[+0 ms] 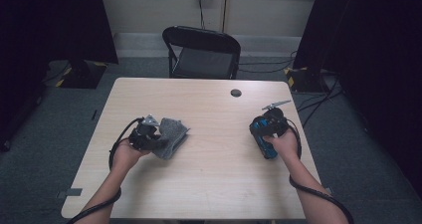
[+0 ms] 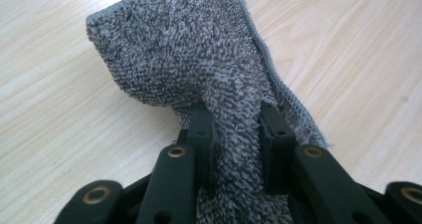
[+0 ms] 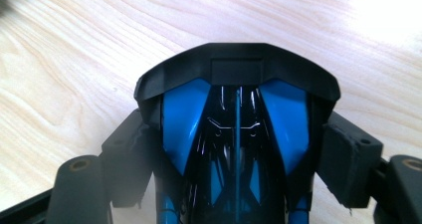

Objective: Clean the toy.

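A grey terry cloth (image 2: 189,50) lies partly folded on the wooden table (image 1: 209,184), left of centre. My left gripper (image 2: 238,122) is shut on a bunched part of it, and the rest of the cloth (image 1: 174,132) spreads away from my left gripper (image 1: 157,138) to the right. A glossy blue and black toy car (image 3: 238,134) sits between the jaws of my right gripper (image 3: 239,154), which press on both of its sides. In the high view my right gripper (image 1: 267,127) holds the toy car (image 1: 260,137) just above the right side of the table.
A black folding chair (image 1: 201,52) stands behind the far edge of the table. A small black round cap (image 1: 236,92) sits in the tabletop near the far edge. Cables (image 1: 318,102) run over the floor at the right, and dark curtains hang on both sides.
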`<move>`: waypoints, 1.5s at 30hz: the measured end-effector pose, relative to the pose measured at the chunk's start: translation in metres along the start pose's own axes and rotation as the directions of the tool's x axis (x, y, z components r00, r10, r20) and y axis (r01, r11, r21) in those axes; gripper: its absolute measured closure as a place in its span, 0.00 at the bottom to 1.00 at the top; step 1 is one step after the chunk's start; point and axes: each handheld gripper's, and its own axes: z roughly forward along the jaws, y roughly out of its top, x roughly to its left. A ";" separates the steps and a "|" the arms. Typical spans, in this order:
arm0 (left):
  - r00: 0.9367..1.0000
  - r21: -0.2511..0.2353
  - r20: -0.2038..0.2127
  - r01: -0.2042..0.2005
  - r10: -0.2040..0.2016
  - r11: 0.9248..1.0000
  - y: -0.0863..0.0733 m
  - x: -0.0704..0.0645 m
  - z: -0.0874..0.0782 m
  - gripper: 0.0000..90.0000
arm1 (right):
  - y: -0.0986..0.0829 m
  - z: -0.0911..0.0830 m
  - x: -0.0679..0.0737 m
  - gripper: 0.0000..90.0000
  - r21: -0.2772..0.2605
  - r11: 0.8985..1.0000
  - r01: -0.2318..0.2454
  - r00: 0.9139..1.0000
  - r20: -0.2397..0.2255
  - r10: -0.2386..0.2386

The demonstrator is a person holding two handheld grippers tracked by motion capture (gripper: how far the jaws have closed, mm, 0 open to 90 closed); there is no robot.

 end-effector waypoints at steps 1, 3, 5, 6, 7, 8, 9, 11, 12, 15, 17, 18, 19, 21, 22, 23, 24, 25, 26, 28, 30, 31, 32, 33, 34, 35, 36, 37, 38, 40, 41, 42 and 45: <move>1.000 0.001 -0.010 0.000 0.000 1.000 -0.001 0.001 0.001 0.80 | 0.000 0.002 0.000 0.28 0.005 1.000 -0.002 1.000 0.000 0.002; 1.000 0.004 -0.011 0.010 -0.010 1.000 -0.004 0.003 0.004 0.80 | 0.000 0.006 -0.001 0.28 0.003 1.000 0.002 1.000 0.005 -0.002; 1.000 0.014 -0.015 0.012 -0.012 1.000 -0.007 0.007 0.007 0.80 | 0.000 0.010 -0.002 0.28 0.003 1.000 0.001 1.000 0.005 -0.001; 1.000 0.011 -0.018 0.022 -0.022 1.000 -0.009 0.009 0.009 0.79 | 0.000 0.012 -0.003 0.28 0.002 1.000 -0.009 1.000 0.003 0.009; 0.999 0.008 -0.016 0.028 -0.028 1.000 -0.010 0.010 0.009 0.79 | -0.001 0.016 -0.004 0.28 0.005 1.000 -0.017 1.000 0.001 0.017; 0.999 0.007 -0.016 0.034 -0.034 0.999 -0.012 0.012 0.010 0.78 | -0.001 0.018 -0.005 0.28 0.006 1.000 -0.020 1.000 0.000 0.020; 0.999 0.010 -0.016 0.042 -0.041 0.999 -0.013 0.014 0.011 0.78 | -0.001 0.020 -0.006 0.28 0.011 1.000 -0.018 1.000 0.003 0.018; 0.999 0.001 -0.022 0.049 -0.049 0.999 -0.014 0.016 0.012 0.77 | -0.002 0.026 -0.006 0.28 0.021 1.000 -0.015 1.000 0.006 0.014; 0.999 -0.001 -0.023 0.048 -0.048 0.999 -0.015 0.017 0.013 0.77 | -0.002 0.029 -0.005 0.28 0.024 1.000 -0.006 1.000 0.007 0.006; 0.998 -0.001 -0.022 0.062 -0.062 0.998 -0.017 0.019 0.014 0.76 | -0.003 0.035 -0.005 0.28 0.032 0.999 -0.006 1.000 0.011 0.006; 0.997 -0.002 -0.026 0.070 -0.070 0.998 -0.018 0.020 0.016 0.75 | -0.003 0.037 -0.006 0.28 0.028 1.000 -0.012 1.000 0.019 0.011; 0.997 -0.003 -0.030 0.070 -0.070 0.998 -0.018 0.019 0.016 0.75 | -0.004 0.038 -0.007 0.28 0.024 1.000 -0.015 1.000 0.018 0.015; 0.997 -0.003 -0.031 0.066 -0.066 0.998 -0.018 0.019 0.016 0.74 | -0.004 0.039 -0.007 0.28 0.020 1.000 -0.015 1.000 0.020 0.015; 0.997 0.005 -0.038 0.065 -0.065 0.998 -0.017 0.019 0.016 0.74 | -0.005 0.040 -0.008 0.28 0.021 1.000 -0.017 1.000 0.022 0.017; 0.997 0.007 -0.042 0.065 -0.065 0.998 -0.017 0.018 0.017 0.74 | -0.005 0.042 -0.008 0.28 0.023 1.000 -0.016 1.000 0.024 0.015; 0.997 0.009 -0.047 0.059 -0.059 0.998 -0.017 0.018 0.017 0.74 | -0.005 0.043 -0.007 0.28 0.020 1.000 -0.014 1.000 0.028 0.014; 0.997 0.009 -0.056 0.057 -0.056 0.998 -0.016 0.017 0.017 0.73 | -0.004 0.043 -0.007 0.28 0.022 1.000 -0.014 0.999 0.030 0.013; 0.997 0.016 -0.063 0.052 -0.051 0.999 -0.016 0.017 0.017 0.72 | -0.004 0.044 -0.006 0.28 0.024 1.000 -0.013 0.999 0.034 0.012; 0.997 0.020 -0.062 0.050 -0.049 0.999 -0.016 0.016 0.017 0.72 | -0.004 0.044 -0.006 0.28 0.022 1.000 -0.012 0.999 0.035 0.012; 0.996 0.017 -0.065 0.055 -0.054 0.998 -0.016 0.016 0.018 0.72 | -0.004 0.045 -0.007 0.28 0.023 1.000 -0.012 0.999 0.037 0.011; 0.997 0.018 -0.062 0.057 -0.056 0.998 -0.016 0.017 0.018 0.72 | -0.005 0.046 -0.006 0.28 0.019 1.000 -0.009 0.999 0.038 0.008; 0.996 0.012 -0.063 0.059 -0.058 0.998 -0.016 0.017 0.018 0.71 | -0.005 0.046 -0.006 0.28 0.020 1.000 -0.007 0.999 0.038 0.006; 0.996 0.009 -0.062 0.066 -0.065 0.998 -0.017 0.016 0.018 0.71 | -0.006 0.047 -0.005 0.28 0.021 1.000 -0.006 0.999 0.039 0.006; 0.996 0.010 -0.057 0.069 -0.069 0.998 -0.017 0.017 0.018 0.71 | -0.006 0.047 -0.005 0.28 0.021 1.000 -0.003 0.999 0.040 0.002; 0.996 0.009 -0.060 0.069 -0.068 0.998 -0.018 0.016 0.018 0.70 | -0.007 0.048 -0.005 0.28 0.019 1.000 -0.002 0.999 0.043 0.002; 0.996 0.007 -0.058 0.070 -0.070 0.997 -0.018 0.016 0.018 0.70 | -0.007 0.048 -0.005 0.27 0.017 1.000 -0.003 0.999 0.045 0.003; 0.996 0.007 -0.060 0.070 -0.069 0.998 -0.017 0.016 0.018 0.70 | -0.007 0.049 -0.005 0.27 0.020 1.000 -0.004 0.999 0.045 0.003; 0.996 0.004 -0.056 0.072 -0.071 0.997 -0.017 0.015 0.018 0.70 | -0.007 0.049 -0.005 0.27 0.017 1.000 -0.001 0.999 0.048 0.001; 0.996 0.003 -0.064 0.065 -0.064 0.998 -0.017 0.014 0.018 0.70 | -0.007 0.050 -0.004 0.27 0.016 1.000 0.002 0.999 0.048 -0.003; 0.996 0.003 -0.061 0.063 -0.063 0.998 -0.017 0.014 0.018 0.70 | -0.007 0.050 -0.004 0.27 0.013 1.000 0.002 0.999 0.051 -0.003; 0.996 0.004 -0.061 0.064 -0.063 0.998 -0.017 0.013 0.018 0.69 | -0.008 0.050 -0.004 0.27 0.012 1.000 0.000 0.999 0.051 -0.001; 0.996 0.006 -0.062 0.064 -0.064 0.998 -0.017 0.013 0.018 0.69 | -0.008 0.050 -0.004 0.27 0.012 1.000 -0.001 0.999 0.051 0.000; 0.996 0.001 -0.065 0.061 -0.061 0.998 -0.016 0.013 0.019 0.69 | -0.007 0.050 -0.003 0.27 0.020 1.000 -0.003 0.999 0.052 0.002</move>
